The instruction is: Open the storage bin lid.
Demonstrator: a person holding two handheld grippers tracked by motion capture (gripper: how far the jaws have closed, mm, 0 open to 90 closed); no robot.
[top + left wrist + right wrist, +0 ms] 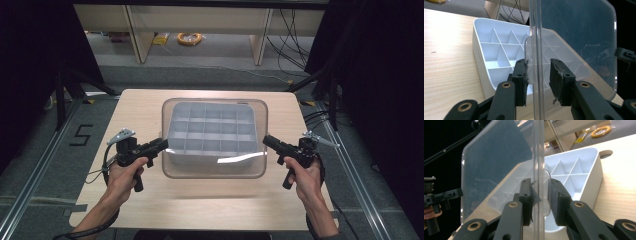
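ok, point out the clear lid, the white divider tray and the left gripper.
clear lid (215, 172), high view, near edge.
white divider tray (489, 47), left gripper view, inner compartment wall.
left gripper (537, 75), left gripper view, midway between fingertips.

Clear lid (574, 32): top edge cut off in both gripper views. Compartment tray (486, 50): far cells veiled behind it.

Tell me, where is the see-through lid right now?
In the high view the clear lid hangs mid-table over the grey divided tray, pinched between the left gripper and right gripper.
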